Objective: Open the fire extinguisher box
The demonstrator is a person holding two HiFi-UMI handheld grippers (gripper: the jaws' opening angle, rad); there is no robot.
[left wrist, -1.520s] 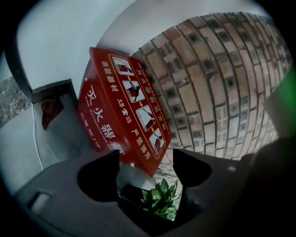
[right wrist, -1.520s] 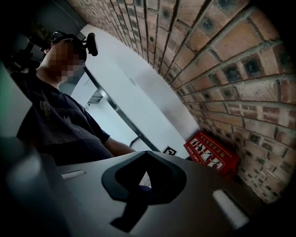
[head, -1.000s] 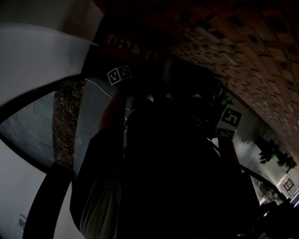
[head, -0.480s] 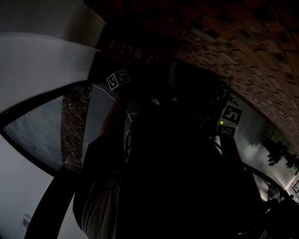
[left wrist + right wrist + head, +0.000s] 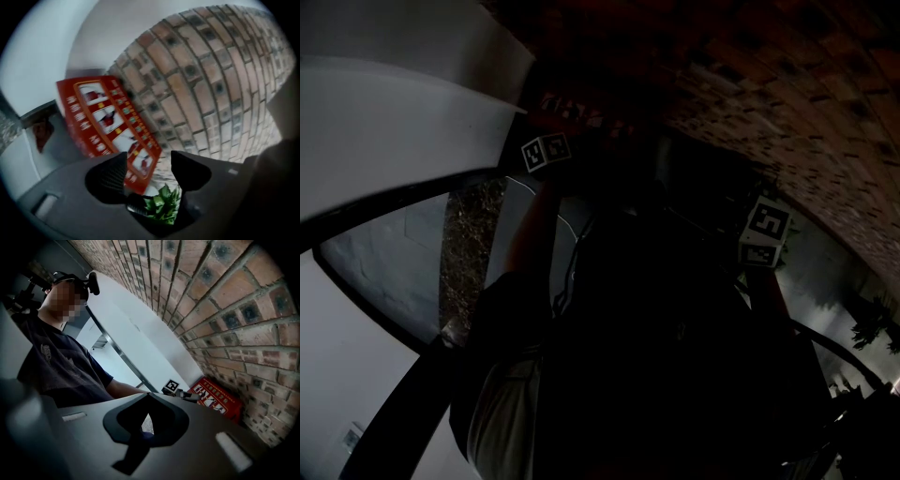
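Note:
The red fire extinguisher box (image 5: 108, 126) with picture panels stands against the brick wall (image 5: 206, 79), tilted in the left gripper view. My left gripper (image 5: 149, 165) points at it. Its jaws are apart and closing, with the box's lower corner showing in the gap between them; the pads do not press on it. The head view is very dark: the box (image 5: 574, 109) is a dim red shape just beyond the left gripper's marker cube (image 5: 546, 151). My right gripper (image 5: 146, 395) hangs back with its fingertips together and nothing in them; from it the box (image 5: 218, 399) lies low at the right.
A green plant (image 5: 161, 206) shows under the left jaws. A white curved wall (image 5: 384, 122) with a dark rail runs along the left. The person's dark-shirted body (image 5: 56, 366) fills the right gripper view's left. The right gripper's marker cube (image 5: 765, 230) is near the brick wall (image 5: 806, 103).
In the head view the left gripper's marker cube has crept up and right toward the red box. The right cube has barely shifted.

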